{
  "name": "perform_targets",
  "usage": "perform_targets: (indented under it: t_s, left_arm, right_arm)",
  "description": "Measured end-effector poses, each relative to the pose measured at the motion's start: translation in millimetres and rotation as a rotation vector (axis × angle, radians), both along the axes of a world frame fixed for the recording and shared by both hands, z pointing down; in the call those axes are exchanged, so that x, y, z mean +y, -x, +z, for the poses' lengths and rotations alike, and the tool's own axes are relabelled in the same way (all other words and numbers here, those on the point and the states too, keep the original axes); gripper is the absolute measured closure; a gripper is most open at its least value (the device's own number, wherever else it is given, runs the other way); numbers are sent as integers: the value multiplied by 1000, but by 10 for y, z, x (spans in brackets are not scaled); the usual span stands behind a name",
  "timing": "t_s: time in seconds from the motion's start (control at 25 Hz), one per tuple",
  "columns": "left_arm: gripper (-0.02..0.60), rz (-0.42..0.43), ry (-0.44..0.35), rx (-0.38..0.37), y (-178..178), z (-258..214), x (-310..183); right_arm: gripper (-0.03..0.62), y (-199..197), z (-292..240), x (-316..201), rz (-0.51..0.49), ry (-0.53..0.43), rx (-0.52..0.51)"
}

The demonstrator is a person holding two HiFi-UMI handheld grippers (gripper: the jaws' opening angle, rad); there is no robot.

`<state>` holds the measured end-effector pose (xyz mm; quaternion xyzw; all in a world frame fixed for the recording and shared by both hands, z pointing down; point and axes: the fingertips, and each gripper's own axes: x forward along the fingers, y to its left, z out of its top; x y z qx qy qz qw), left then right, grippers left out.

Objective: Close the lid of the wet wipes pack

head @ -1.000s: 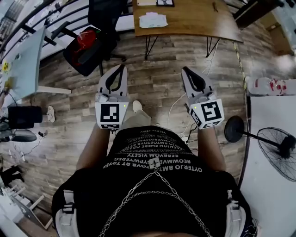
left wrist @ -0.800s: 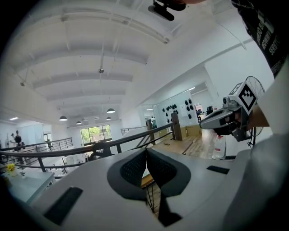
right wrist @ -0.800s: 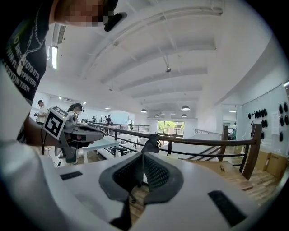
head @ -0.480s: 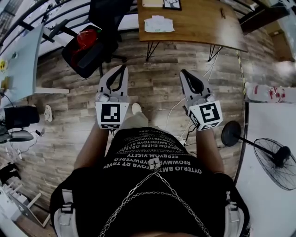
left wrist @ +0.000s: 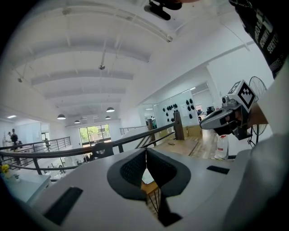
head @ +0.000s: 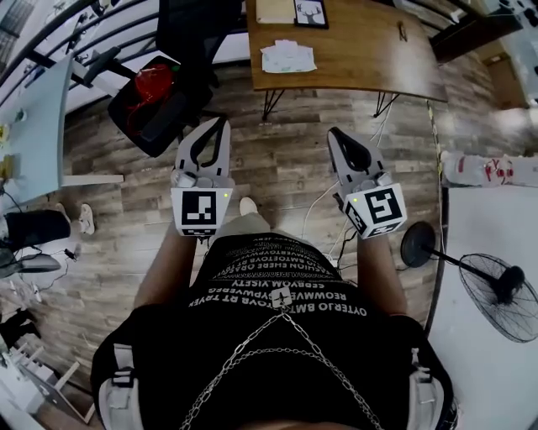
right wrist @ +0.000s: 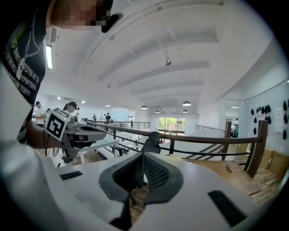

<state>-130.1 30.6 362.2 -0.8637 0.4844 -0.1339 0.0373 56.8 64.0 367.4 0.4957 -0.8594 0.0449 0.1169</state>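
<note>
A white wet wipes pack lies on the wooden table at the top of the head view, well ahead of both grippers. Whether its lid stands up is too small to tell. My left gripper and right gripper are held side by side over the wood floor, pointing toward the table. Both are shut with nothing between the pads. In the left gripper view the jaws meet in a thin line; the right gripper view shows its jaws closed the same way.
A black office chair with a red thing on it stands left of the table. A framed picture and a paper lie on the table's far side. A floor fan and a white table are at the right.
The table with the pack has come a little nearer and more of its far side shows. Both grippers keep their pose and stay shut.
</note>
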Motion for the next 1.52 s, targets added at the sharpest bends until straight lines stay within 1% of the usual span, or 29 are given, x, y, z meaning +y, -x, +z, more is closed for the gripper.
perform_targets:
  t_s: [0.16,0.4,0.56,0.76,0.96,1.04,1.16,1.28,1.4,1.52]
  left_arm:
    - [554,23,16,-1,40,53,-150]
    - [554,39,17,6,164,89,-373]
    - [554,52,-30,-28,228,-30,-446]
    - [554,71,-35,13,293,-168,-515]
    - [554,76,-61,83,296,-245,-453]
    - [554,83,-64,84,269,-247,-411]
    - [554,110,-52,61,174,-181,-348]
    - [554,129,-54,51,106,-153,-310]
    - [554,132,-52,59,85,-194,-314]
    - [554,117,-47,85,80,-260,-387]
  right_arm:
    - [579,76,-2,-105,-3,0,5]
    - [579,203,-50,-267,5,-9,25]
    - [579,292,-177,-332,13,-36,40]
    - [579,358,-303,-342,31,-78,76]
    - [579,234,-344,-227,71,-68,92]
    - [579,176,-354,-191,92,-70,89]
    - [579,86,-290,-146,113,-62,69]
    - [579,-48,-188,-124,134,-30,15]
    - [579,-201,-179,-146,159,-15,-26]
    - [579,-312,-230,-217,168,-27,-20]
